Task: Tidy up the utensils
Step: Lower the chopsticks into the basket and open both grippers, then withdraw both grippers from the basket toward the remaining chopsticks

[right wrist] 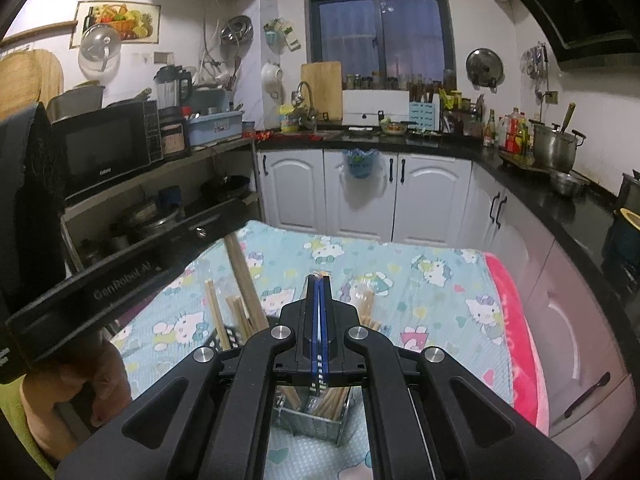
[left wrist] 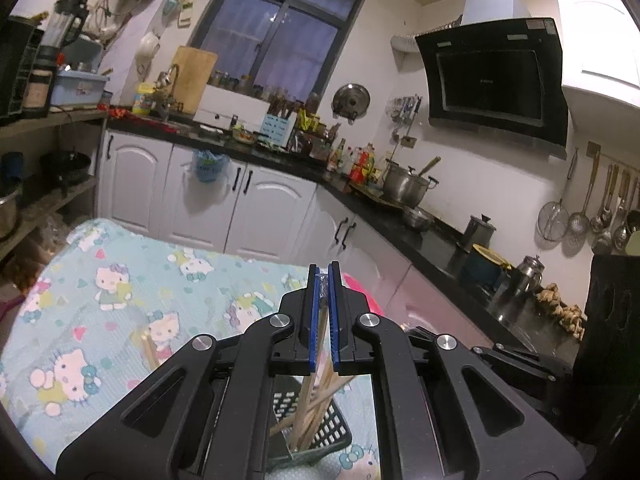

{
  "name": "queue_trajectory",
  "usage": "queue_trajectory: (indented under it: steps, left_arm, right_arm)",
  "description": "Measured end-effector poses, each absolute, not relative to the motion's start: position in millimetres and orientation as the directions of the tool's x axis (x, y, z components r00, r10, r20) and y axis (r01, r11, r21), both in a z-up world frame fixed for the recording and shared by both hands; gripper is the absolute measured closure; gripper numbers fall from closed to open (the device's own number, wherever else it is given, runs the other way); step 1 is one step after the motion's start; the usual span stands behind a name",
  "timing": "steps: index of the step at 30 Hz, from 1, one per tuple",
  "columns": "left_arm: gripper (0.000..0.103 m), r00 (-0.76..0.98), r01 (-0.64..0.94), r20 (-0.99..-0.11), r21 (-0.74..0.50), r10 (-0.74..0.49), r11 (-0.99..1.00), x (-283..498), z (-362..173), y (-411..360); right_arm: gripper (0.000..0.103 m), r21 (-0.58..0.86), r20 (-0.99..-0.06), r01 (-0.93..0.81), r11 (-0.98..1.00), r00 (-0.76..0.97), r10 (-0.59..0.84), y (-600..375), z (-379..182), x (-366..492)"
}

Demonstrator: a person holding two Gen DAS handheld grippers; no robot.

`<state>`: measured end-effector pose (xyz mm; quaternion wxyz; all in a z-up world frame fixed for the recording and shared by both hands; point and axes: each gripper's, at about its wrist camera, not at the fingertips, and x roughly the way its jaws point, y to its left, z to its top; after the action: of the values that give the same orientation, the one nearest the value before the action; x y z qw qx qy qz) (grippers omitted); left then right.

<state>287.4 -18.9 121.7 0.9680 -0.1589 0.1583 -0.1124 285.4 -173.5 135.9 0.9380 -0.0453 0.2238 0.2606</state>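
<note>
My left gripper [left wrist: 323, 270] is shut on a wooden chopstick [left wrist: 320, 330] that runs down between the blue pads into a black slotted basket [left wrist: 334, 426] holding several chopsticks. My right gripper [right wrist: 319, 278] is shut with the pads together; a thin metal piece shows between them low down, and what it is I cannot tell. Below it stands a clear-and-wire holder [right wrist: 316, 420] with several chopsticks. The black basket [right wrist: 224, 338] with upright chopsticks [right wrist: 244, 276] is to its left. More chopsticks [right wrist: 366, 308] lie on the cloth.
The table carries a light blue Hello Kitty cloth [left wrist: 120, 280] with a pink edge [right wrist: 516, 320] on the right. The left gripper's body [right wrist: 120, 276] crosses the right wrist view at left. White cabinets and a black counter [left wrist: 420, 236] stand beyond.
</note>
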Motion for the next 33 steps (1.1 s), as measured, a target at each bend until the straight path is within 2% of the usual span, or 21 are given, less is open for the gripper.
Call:
queue_trajectory:
  steps: [4,7,9,10,13,24,26,33]
  left_arm:
    - [0.101,0.909,0.177,-0.298,-0.36,-0.293,0.916,288,108,-17]
    - [0.094,0.889,0.178,-0.329,-0.391,-0.318,0.903,288,99,-12]
    - [0.077,0.888,0.176,-0.334,-0.387,-0.316,0.905,285,98,-9]
    - [0.073,0.886,0.177,-0.336,-0.391,-0.319,0.903,284,96,-7]
    - [0.066,0.884,0.176,-0.338,-0.399,-0.323,0.9,279,95,-2]
    - [0.014,0.895,0.115,-0.348,-0.423,-0.279,0.899,242,100,26]
    - [0.011,0.892,0.114,-0.353,-0.43,-0.283,0.896,233,98,30]
    - [0.011,0.882,0.095,-0.382,-0.434,-0.278,0.896,206,86,35]
  right_arm:
    - [0.101,0.044,-0.478,-0.522,0.852,0.738,0.477,-173,124,286]
    - [0.1,0.063,-0.5,-0.514,0.856,0.726,0.472,-177,115,288]
    - [0.092,0.072,-0.51,-0.507,0.859,0.721,0.469,-181,110,288]
    - [0.083,0.077,-0.51,-0.506,0.859,0.72,0.47,-183,109,287]
    - [0.079,0.091,-0.506,-0.499,0.862,0.722,0.472,-190,106,285]
    - [0.059,0.089,-0.489,-0.471,0.877,0.746,0.451,-213,103,261]
    - [0.055,0.101,-0.483,-0.462,0.881,0.751,0.45,-218,102,255]
    - [0.043,0.136,-0.454,-0.429,0.893,0.774,0.441,-232,101,224]
